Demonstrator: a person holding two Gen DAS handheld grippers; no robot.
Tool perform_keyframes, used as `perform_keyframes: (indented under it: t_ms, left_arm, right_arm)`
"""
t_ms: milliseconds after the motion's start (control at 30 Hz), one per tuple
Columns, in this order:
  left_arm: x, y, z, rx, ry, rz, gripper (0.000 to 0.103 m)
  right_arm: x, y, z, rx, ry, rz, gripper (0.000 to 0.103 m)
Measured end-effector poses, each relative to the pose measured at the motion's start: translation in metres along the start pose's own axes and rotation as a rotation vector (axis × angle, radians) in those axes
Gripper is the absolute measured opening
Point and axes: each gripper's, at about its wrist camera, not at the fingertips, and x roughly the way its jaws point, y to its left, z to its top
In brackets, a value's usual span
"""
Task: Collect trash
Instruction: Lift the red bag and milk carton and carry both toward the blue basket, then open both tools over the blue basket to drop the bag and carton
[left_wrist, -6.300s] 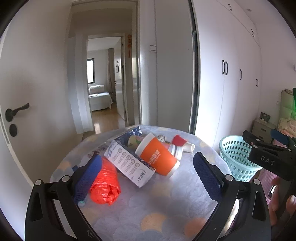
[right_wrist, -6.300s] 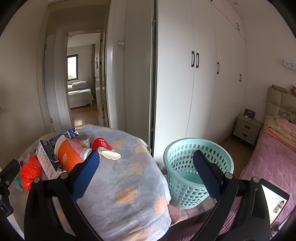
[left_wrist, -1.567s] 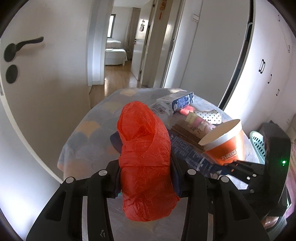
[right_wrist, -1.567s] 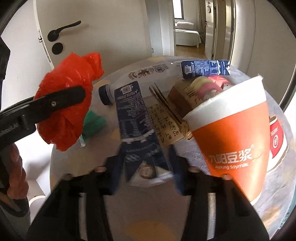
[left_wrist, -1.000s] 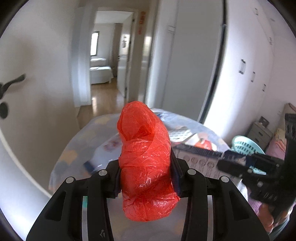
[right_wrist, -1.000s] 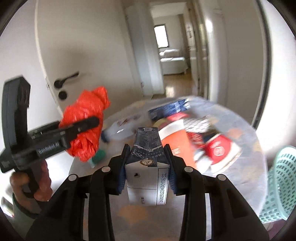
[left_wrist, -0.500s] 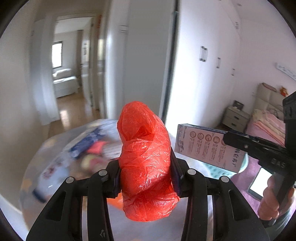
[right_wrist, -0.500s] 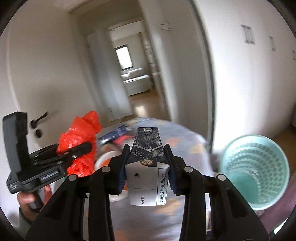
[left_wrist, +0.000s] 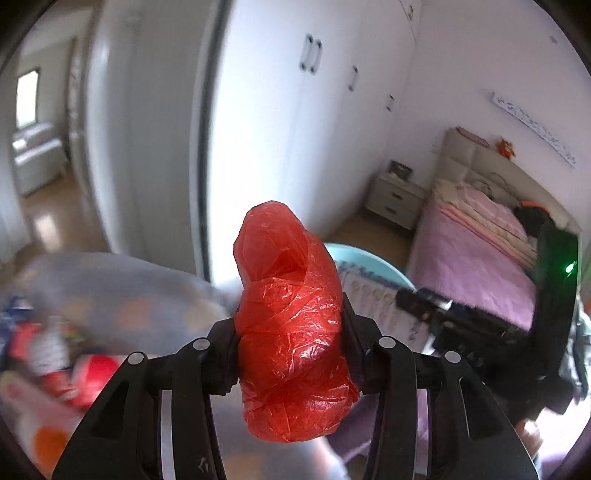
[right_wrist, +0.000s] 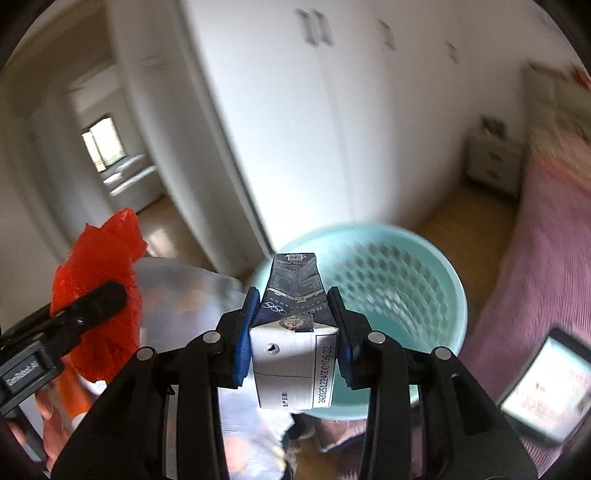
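Both hand-held grippers swung from table to basket (right_wrist: 424, 295), clamping trash.

Both tools apparently swung toward the basket (right_wrist: 436, 273).

Basket (right_wrist: 424, 314) between table (right_wrist: 177, 295) and bed (right_wrist: 546, 258) — wardrobe (right_wrist: 314, 129) behind.
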Motion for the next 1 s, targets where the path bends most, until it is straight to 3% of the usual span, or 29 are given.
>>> perform_keyframes:
  t_ms: [233, 300, 400, 467, 500, 533, 833, 1000]
  left_arm:
    - [0.089, -0.005, 0.002, -0.035, 0.131, -0.112, 0.043]
    - [0.1, -0.009, -0.003, -0.057, 0.149, -0.155, 0.048]
    - [0.111, -0.013, -0.007, -0.033, 0.155, -0.15, 0.05]
    - [0.111, -0.014, -0.01, -0.033, 0.157, -0.161, 0.057]
    - [0.108, -0.015, -0.012, -0.038, 0.151, -0.154, 0.066]
    - [0.103, -0.016, -0.012, -0.042, 0.141, -0.15, 0.069]
    - [0.025, -0.008, -0.014, -0.059, 0.017, -0.119, 0.072]
    - [-0.035, 0.0, -0.025, -0.063, -0.067, -0.029, 0.075]
  right_arm:
    - [0.034, -0.052, -0.013, 0.102, 0.105, -0.072, 0.034]
    - [0.038, -0.06, -0.011, 0.117, 0.119, -0.078, 0.034]
    - [0.048, -0.07, -0.012, 0.126, 0.139, -0.087, 0.035]
    - [0.049, -0.072, -0.009, 0.133, 0.146, -0.091, 0.042]
    - [0.048, -0.071, -0.009, 0.138, 0.145, -0.08, 0.051]
    - [0.044, -0.072, -0.008, 0.144, 0.134, -0.072, 0.054]
    - [0.003, -0.049, 0.002, 0.097, 0.061, -0.033, 0.054]
    - [-0.014, -0.014, -0.002, 0.03, 0.038, 0.03, 0.054]
